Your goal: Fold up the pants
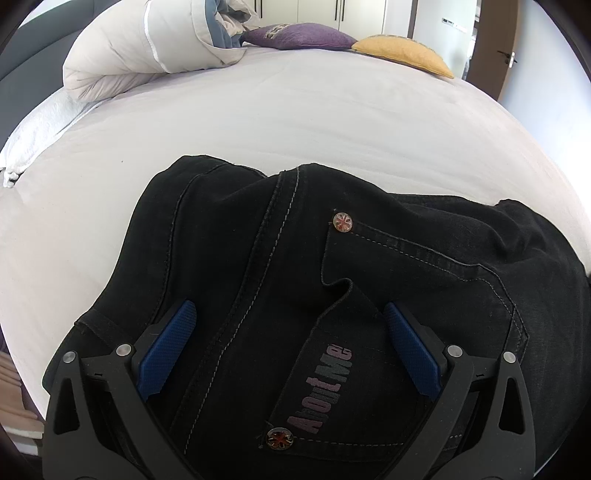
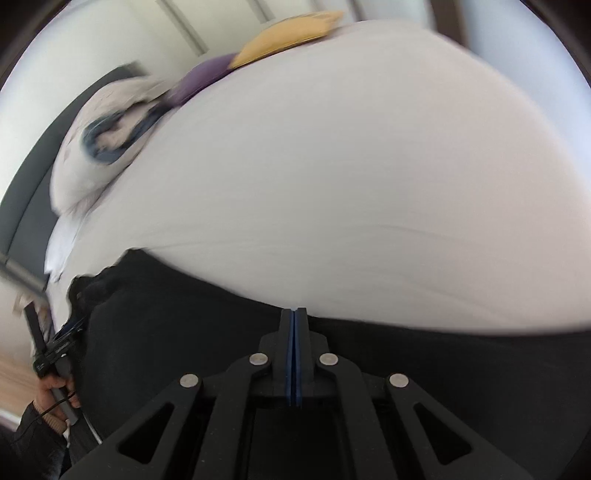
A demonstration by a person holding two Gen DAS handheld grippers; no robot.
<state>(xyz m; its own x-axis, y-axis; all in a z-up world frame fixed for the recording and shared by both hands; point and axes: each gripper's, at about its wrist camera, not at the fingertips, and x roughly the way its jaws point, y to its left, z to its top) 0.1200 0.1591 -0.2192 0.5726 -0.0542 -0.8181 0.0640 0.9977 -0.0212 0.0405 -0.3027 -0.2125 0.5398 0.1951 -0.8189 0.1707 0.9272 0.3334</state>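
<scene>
Black jeans (image 1: 332, 280) lie bunched on the white bed (image 1: 295, 122), back pocket up, with "AboutMe" printed on it and two metal rivets. My left gripper (image 1: 290, 314) is open just above the pocket, its blue pads (image 1: 166, 347) spread on either side of the print. In the blurred right wrist view the jeans (image 2: 184, 332) stretch across the lower frame. My right gripper (image 2: 294, 314) is shut, pads pressed together at the far edge of the black cloth; whether cloth is pinched between them does not show. The left gripper (image 2: 55, 354) appears at the far left of that view.
A rolled duvet (image 1: 147, 48) lies at the back left of the bed, with a purple cushion (image 1: 303, 35) and a yellow cushion (image 1: 406, 53) at the back. A door (image 1: 509, 55) stands at the right. Bare sheet stretches beyond the jeans.
</scene>
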